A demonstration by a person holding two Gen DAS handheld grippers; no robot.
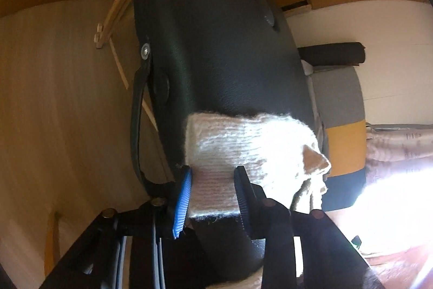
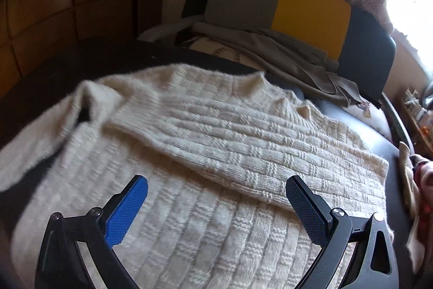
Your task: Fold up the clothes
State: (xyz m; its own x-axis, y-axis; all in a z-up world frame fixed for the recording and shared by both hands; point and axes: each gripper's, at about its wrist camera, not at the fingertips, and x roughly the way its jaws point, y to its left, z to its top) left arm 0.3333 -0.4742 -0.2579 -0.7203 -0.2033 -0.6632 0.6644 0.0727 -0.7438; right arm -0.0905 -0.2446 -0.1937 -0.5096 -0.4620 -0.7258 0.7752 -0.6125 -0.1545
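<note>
left gripper (image 1: 212, 190): jaws clamped on sweater (image 2: 205, 153) edge;
right gripper (image 2: 216, 205): jaws apart, hovering over folded sleeve, nearer

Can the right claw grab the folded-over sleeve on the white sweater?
Probably yes. The right claw is open and hangs just above the sweater, and the sleeve lies right ahead of its fingers with nothing on top of it. The left claw is busy pinching another part.

Cream cable-knit sweater (image 2: 205, 153) lies spread on black padded table (image 2: 48, 77), one sleeve folded across its body, grey draped cloth (image 2: 292, 56) behind it, grey-yellow-black cushion (image 2: 297, 4) behind that, right gripper (image 2: 216, 197) above sweater's near part.
</note>
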